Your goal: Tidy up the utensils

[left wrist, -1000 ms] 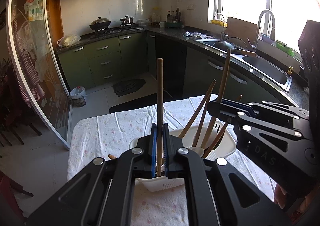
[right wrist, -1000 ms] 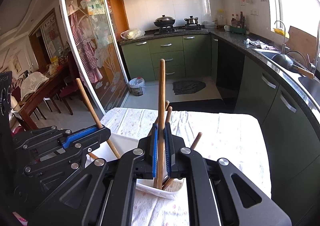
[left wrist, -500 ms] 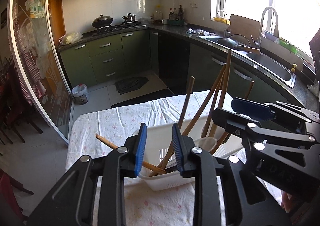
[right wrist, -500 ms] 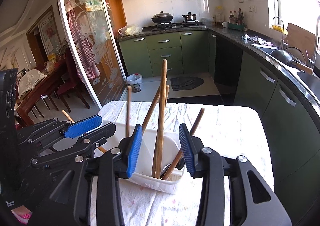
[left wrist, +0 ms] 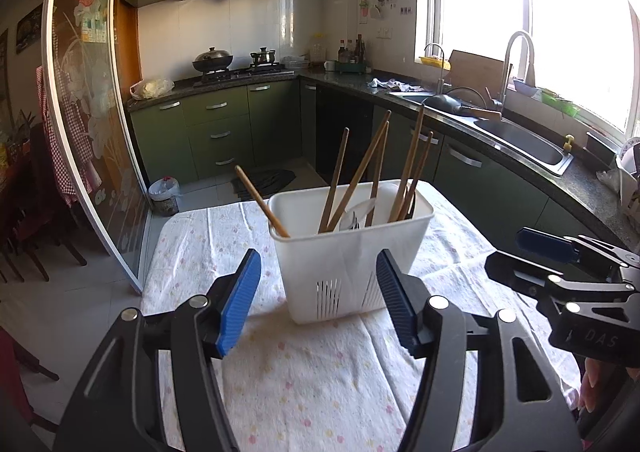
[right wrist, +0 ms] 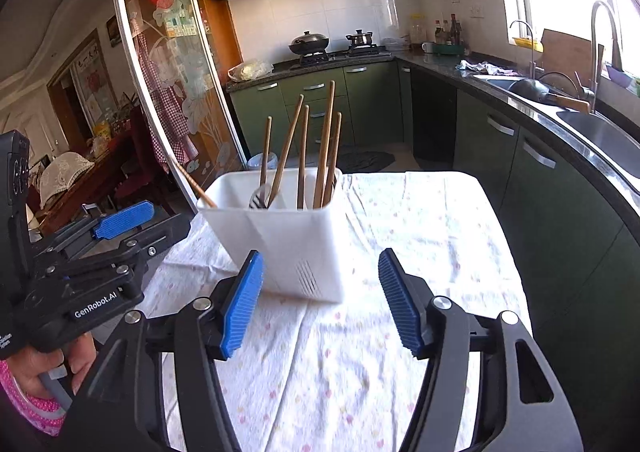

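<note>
Both grippers, left gripper (left wrist: 318, 304) and right gripper (right wrist: 320, 300), wide and empty; one white basket (left wrist: 352, 252), six wooden handles (left wrist: 408, 168).

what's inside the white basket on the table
The white basket holds several wooden-handled utensils standing and leaning, plus something metal, perhaps a fork. Their lower ends and the basket's bottom are hidden by its walls.

Each hand-held gripper (left wrist: 318, 302) (right wrist: 320, 300) is matte black with silver screws and ribbed blue pads (right wrist: 242, 304). White "GenRobot.AI" lettering marks the left; a pink sleeve (right wrist: 28, 404) covers its wrist.
</note>
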Demonstrator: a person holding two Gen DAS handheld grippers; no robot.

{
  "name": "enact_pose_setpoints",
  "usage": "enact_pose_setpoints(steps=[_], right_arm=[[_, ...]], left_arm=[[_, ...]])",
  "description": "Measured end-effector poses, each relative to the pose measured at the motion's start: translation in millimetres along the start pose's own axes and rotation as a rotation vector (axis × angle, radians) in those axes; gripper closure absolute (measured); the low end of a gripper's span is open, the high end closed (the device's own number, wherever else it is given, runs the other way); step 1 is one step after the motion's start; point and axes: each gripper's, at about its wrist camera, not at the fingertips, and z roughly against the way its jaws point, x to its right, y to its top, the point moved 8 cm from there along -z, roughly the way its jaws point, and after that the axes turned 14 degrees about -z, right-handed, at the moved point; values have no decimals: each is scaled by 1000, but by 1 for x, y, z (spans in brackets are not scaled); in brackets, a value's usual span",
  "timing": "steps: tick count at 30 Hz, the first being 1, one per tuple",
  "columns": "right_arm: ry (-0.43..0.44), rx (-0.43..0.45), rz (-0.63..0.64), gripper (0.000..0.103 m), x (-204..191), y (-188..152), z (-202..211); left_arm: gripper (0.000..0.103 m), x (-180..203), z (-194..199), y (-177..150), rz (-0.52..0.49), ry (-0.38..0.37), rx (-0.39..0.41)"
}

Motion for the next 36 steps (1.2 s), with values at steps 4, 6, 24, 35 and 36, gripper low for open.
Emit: enact_pose_setpoints(steps=[4,6,24,35,36], right_arm=[[28,46,0,22,9,-34,47],[35,67,1,18,11,-48,70],[61,157,19,5,-5,-99,167],[64,201,22,5,-3,-104,200],[63,201,28,5,-5,-106,201]], left_arm=[[36,8,34,-28,12,36,41],[32,8,52,-42,19,62,64],[7,1,153,-88,67,150,139],[7,0,166,-90,68,179,165],[7,0,167,-91,70,178,165]])
